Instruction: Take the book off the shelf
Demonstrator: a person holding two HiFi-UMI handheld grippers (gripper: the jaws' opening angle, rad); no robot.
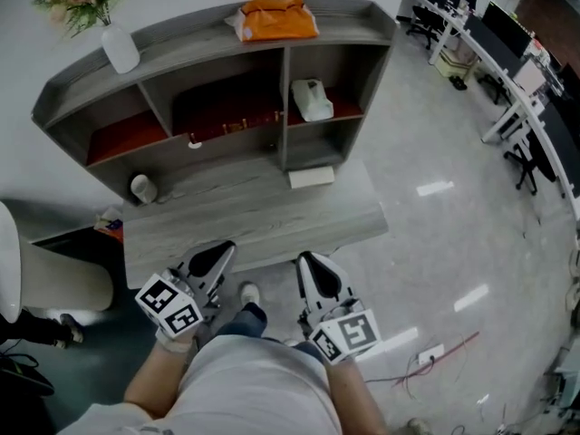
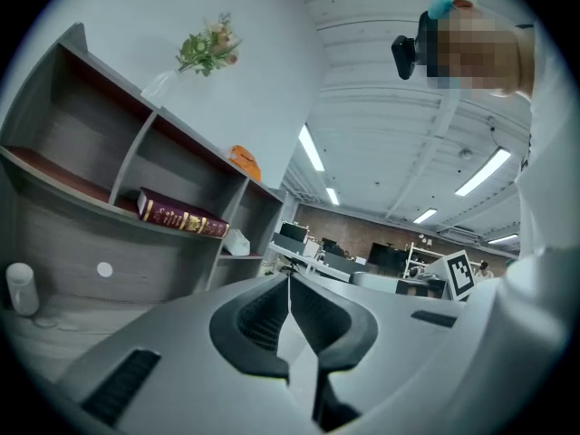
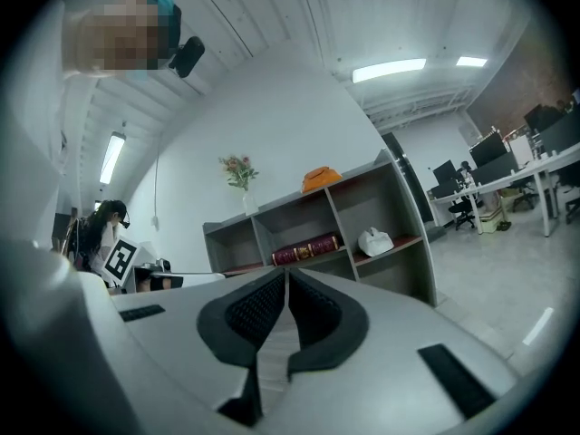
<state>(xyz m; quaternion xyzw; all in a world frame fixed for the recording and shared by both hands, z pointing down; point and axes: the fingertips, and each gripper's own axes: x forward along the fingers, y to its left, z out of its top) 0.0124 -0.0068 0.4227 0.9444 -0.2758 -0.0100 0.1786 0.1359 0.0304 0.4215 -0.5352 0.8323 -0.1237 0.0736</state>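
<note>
An open-plan office: at the upper right of the head view, long white desks (image 1: 494,66) carry dark monitors (image 1: 506,27) with black chairs (image 1: 422,22) alongside, over a glossy grey floor (image 1: 453,216); strip lights (image 3: 388,69) line the ceiling.

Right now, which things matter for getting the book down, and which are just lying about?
For the job: book, shelf, left gripper, right gripper.
Lying about: orange bag, flower vase, white pouch, cup, white box.
</note>
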